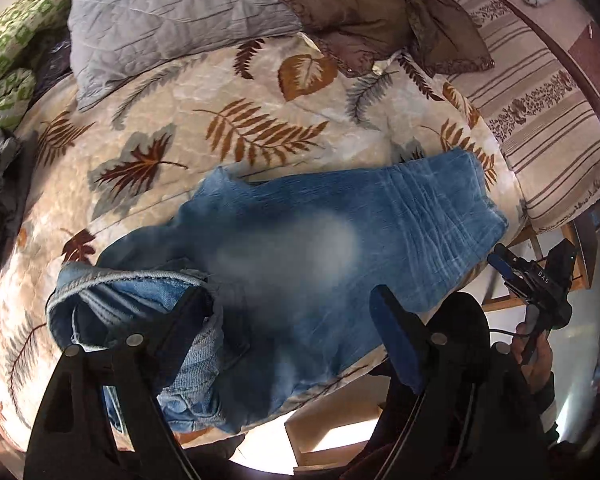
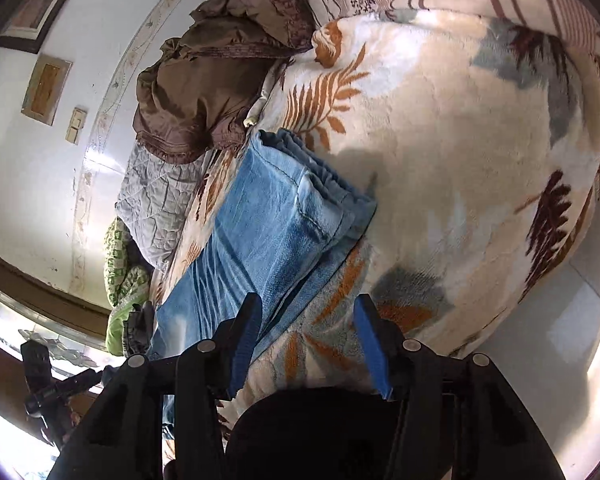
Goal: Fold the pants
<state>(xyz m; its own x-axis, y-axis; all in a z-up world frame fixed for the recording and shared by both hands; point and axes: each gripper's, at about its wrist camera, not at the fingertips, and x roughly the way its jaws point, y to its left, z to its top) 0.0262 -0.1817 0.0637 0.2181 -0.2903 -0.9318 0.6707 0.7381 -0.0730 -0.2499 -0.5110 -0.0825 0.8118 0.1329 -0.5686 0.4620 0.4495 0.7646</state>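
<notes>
Jeans [image 1: 300, 240] lie across the leaf-print blanket [image 1: 204, 92] on the bed, one end already doubled over. In the left wrist view the folded end sits at 3 o'clock, the bunched waistband [image 1: 112, 292] at 8 o'clock, and the near long edge runs close to the bed's edge at 6 o'clock. The middle of the denim is smeared by blur there, so the fabric lie is unclear.

Left gripper [image 1: 296, 312]: jaws wide open, nothing between the pads, hanging over the waistband end. Right gripper [image 2: 304, 340]: jaws part open, no cloth pinched; the left pad sits over the denim edge, the right over bare blanket. Touching or not, cannot tell.

Risks, judged from this:
- Waistband is crumpled with loose layers, so a grab could catch only the top layer and the fold comes out skewed.
- Plush blanket under the cloth could be pinched along with the denim, dragging the blanket and shifting the pants.
- Folded stack in the right wrist view shows stepped, uneven edges at 1 o'clock; pulling one end could slide those layers apart.
- Pants sit near the bed edge, so a tug toward 6 o'clock could send them over it.
- Brown pillow [image 2: 204, 80] lies near the far end and could snag a long fold.
- The two grippers are near each other at the folded end and could collide.
</notes>
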